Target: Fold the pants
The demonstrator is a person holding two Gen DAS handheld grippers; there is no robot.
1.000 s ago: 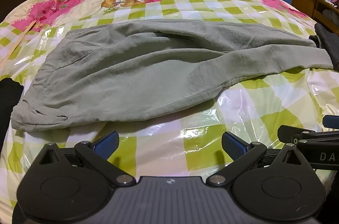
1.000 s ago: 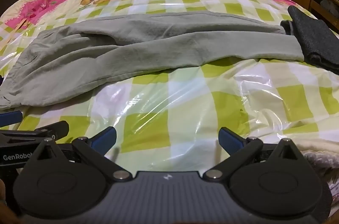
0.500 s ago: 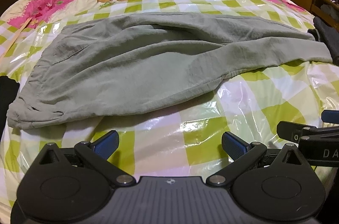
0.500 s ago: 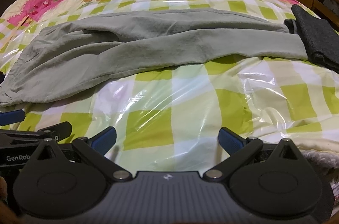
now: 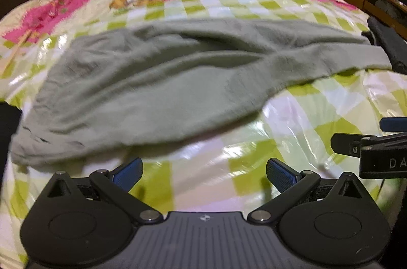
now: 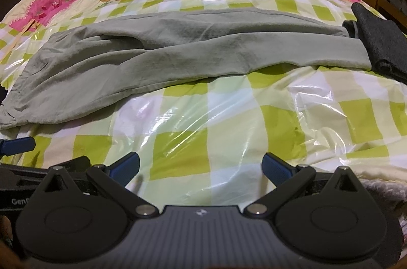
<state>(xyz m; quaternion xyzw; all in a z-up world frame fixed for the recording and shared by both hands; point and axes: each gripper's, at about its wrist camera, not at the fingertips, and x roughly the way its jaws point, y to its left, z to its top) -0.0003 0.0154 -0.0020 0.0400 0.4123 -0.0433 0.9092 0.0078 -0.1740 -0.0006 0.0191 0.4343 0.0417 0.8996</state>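
Fingers [image 5: 128, 171] spread wide on both grippers, nothing pinched yet.
Pants [image 6: 162, 65] lie flat across the bed [image 6: 229, 121], waistband left, so each gripper probably gets an end; right gripper [image 6: 201, 168] hovers nearer.

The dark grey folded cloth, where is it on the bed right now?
In the right wrist view the dark grey cloth lies at the bed's right edge, touching the leg ends of the green pants.

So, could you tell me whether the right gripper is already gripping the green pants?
No, the right gripper is open over bare bedcover, short of the green pants.
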